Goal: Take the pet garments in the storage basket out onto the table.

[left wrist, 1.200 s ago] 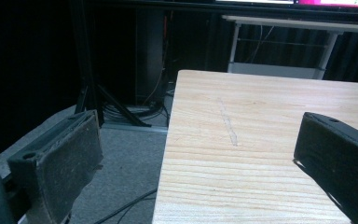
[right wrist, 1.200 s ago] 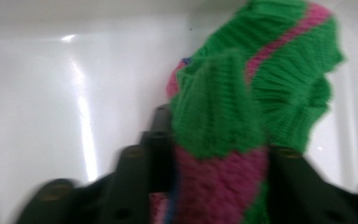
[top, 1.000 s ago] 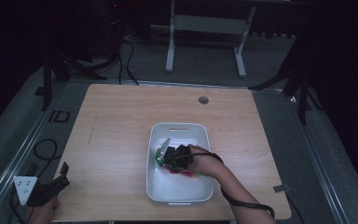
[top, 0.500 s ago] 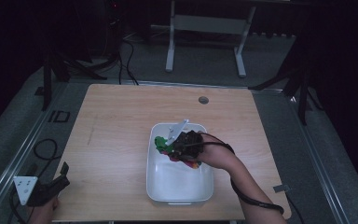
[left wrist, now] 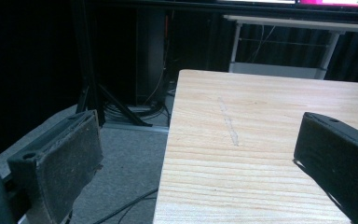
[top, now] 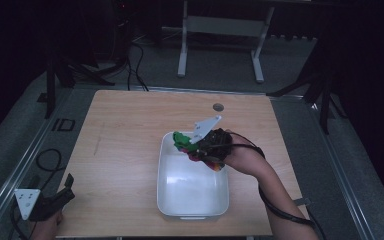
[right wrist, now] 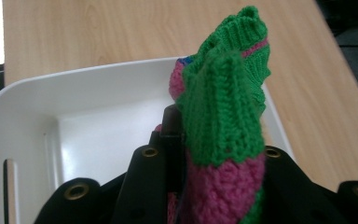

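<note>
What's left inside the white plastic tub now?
The white plastic tub shows bare floor. The green and pink knitted piece is clamped in the right gripper above its far end, hiding that corner.

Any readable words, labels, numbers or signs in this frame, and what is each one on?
"ID": dark letters on the grey floor strip left of the wooden table, in the high view; the reading is uncertain.
No writing shows on the white tub, the knitted piece or either gripper.
</note>
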`<action>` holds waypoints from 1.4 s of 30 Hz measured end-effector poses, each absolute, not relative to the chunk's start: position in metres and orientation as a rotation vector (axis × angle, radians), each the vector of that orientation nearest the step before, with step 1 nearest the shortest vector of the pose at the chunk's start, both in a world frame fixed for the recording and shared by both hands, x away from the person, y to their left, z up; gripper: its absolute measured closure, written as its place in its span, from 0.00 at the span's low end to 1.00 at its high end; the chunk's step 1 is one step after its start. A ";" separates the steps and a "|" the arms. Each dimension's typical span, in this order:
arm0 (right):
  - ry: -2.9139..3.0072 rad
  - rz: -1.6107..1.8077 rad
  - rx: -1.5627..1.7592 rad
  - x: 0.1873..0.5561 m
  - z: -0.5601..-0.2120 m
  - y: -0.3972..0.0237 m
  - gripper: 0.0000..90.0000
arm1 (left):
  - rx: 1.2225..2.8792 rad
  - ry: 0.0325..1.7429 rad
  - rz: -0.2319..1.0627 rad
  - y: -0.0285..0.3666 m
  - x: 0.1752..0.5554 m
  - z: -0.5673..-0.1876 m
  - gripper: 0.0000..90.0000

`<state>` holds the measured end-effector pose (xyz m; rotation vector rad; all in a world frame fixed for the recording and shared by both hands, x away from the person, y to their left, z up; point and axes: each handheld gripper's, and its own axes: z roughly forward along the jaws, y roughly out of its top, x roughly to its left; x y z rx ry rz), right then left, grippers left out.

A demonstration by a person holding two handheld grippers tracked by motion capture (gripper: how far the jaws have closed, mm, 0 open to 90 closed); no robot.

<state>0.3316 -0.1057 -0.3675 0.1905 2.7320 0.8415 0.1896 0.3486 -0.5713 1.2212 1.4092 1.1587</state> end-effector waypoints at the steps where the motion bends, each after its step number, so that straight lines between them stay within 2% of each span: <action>1: 2.725 0.849 0.199 0.332 -0.365 -0.109 0.83 | 1.219 1.410 1.158 0.348 0.190 -0.571 0.01; 14: 2.632 0.849 0.343 0.340 -0.343 -0.170 0.82 | 1.221 1.410 1.160 0.348 0.190 -0.571 0.02; 30: 2.527 0.839 0.568 0.345 -0.337 -0.254 0.82 | 1.218 1.410 1.163 0.348 0.190 -0.571 0.02; 36: 2.500 0.840 0.635 0.351 -0.345 -0.270 0.82 | 1.219 1.411 1.163 0.348 0.190 -0.571 0.02; 42: 2.509 0.833 0.711 0.365 -0.375 -0.278 0.82 | 1.216 1.412 1.161 0.348 0.189 -0.571 0.02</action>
